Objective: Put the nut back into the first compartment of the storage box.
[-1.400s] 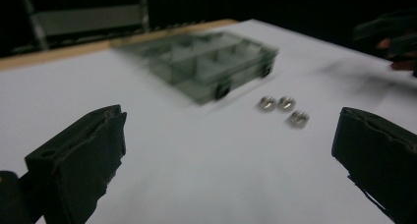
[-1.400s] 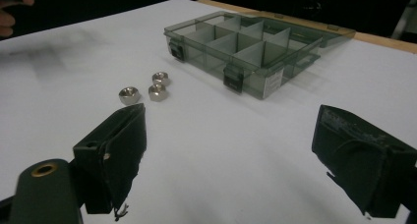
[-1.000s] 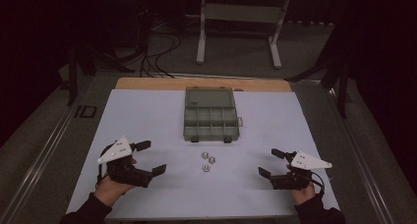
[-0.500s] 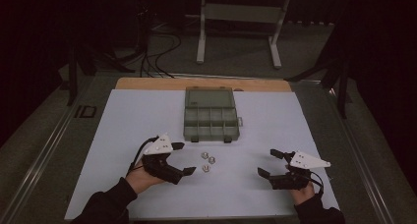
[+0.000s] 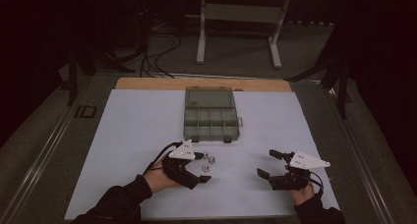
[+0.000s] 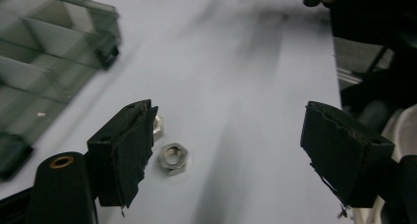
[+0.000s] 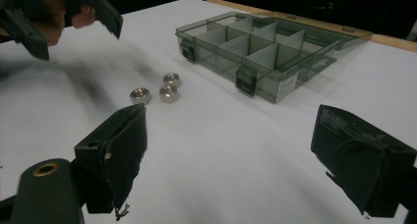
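On the white mat (image 5: 147, 135), a grey box (image 5: 210, 114) with its lid open sits at about 12 o'clock from the mat's centre, its compartments looking bare. Three nuts (image 7: 155, 91) lie in a loose cluster at 6 o'clock from the box, near its front edge. The left gripper (image 5: 203, 167) is just beside them, at their 8 o'clock, jaws spread wide with nothing between them; in the left gripper view one nut (image 6: 172, 157) lies just beside the left jaw and a second peeks out from behind it. The right gripper (image 5: 268, 164) rests at 4 o'clock on the mat, well apart from the nuts, jaws also wide and bare.
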A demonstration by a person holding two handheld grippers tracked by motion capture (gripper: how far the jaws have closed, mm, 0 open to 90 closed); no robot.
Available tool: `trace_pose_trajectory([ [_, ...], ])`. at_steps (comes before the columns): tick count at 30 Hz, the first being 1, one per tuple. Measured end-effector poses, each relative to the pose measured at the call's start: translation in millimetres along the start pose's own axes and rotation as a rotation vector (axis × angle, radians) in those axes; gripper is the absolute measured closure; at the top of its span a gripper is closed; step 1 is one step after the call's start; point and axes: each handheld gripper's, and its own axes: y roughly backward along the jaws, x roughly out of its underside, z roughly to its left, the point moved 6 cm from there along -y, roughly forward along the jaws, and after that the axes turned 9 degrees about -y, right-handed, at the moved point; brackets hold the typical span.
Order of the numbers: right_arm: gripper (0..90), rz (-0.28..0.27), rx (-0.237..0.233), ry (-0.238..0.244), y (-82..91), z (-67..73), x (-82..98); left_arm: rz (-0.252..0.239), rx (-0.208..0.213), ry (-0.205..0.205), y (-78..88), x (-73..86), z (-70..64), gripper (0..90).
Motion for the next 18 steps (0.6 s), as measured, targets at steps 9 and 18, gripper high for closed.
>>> trace_pose_trajectory([
  [9,13.8,0.004,-0.001,-0.001,0.6,0.8,0.3,0.073,-0.028,-0.059,-21.3,13.5,13.5,36.8],
  [18,13.8,0.006,-0.015,0.001,-1.2,2.3,0.6,0.162,-0.032,-0.098,-39.1,26.6,20.7,46.5],
])
